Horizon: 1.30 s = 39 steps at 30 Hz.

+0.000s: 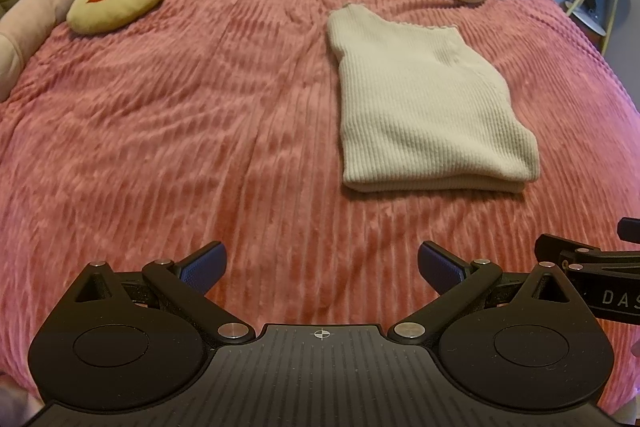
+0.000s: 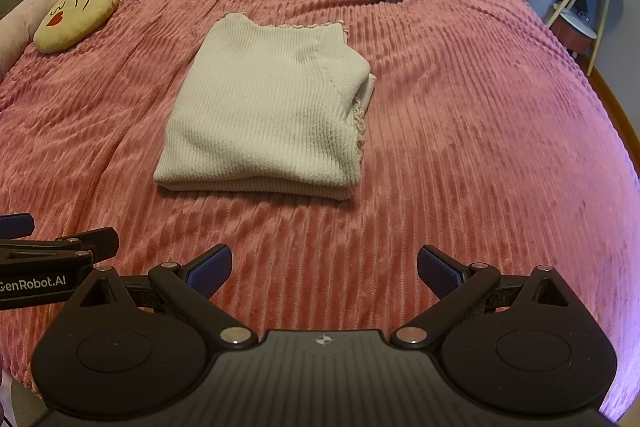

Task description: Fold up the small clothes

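The cream top (image 2: 264,111) lies folded in a neat pile near the middle of the pink bed cover (image 2: 480,147), so the left gripper (image 1: 320,269) and right gripper (image 2: 324,271) hang wide and empty near the front edge, probably done.

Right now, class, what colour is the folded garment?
Cream-white ribbed knit garment, clearest in the right wrist view.

"DAS" on right gripper (image 1: 624,231), "GenRobot.AI" on left gripper (image 2: 24,227)
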Motion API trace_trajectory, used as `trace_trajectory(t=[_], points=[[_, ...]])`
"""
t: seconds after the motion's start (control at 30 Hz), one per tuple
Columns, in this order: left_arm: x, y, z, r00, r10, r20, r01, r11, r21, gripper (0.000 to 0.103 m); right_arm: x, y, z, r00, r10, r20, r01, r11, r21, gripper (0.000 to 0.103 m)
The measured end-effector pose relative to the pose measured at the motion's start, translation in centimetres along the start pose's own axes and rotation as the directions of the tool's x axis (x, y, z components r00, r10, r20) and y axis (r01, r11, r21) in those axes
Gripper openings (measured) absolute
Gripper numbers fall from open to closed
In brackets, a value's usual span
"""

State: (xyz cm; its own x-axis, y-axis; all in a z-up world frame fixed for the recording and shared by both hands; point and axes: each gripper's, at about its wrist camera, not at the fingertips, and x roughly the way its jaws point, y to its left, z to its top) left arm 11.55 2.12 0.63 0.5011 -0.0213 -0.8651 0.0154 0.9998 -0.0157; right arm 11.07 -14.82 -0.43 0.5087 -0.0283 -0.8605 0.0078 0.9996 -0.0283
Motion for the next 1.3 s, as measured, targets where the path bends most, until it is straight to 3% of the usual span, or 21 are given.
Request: trace_trajectory(t=[1.07, 1.3], points=[[-0.38, -0.39, -0.46, 1.000, -0.028, 0.009, 0.029, 0.999, -0.016, 0.103, -0.26, -0.05, -0.44, 1.000, -0.009, 0.011, 0.009, 1.000, 0.000, 0.099], [-0.37, -0.54, -0.43, 1.000, -0.004, 0.027, 0.004, 1.000, -0.007, 0.103, -0.32, -0.19, -0.50, 1.000, -0.012, 0.012, 0.012, 1.000, 0.002, 0.099]])
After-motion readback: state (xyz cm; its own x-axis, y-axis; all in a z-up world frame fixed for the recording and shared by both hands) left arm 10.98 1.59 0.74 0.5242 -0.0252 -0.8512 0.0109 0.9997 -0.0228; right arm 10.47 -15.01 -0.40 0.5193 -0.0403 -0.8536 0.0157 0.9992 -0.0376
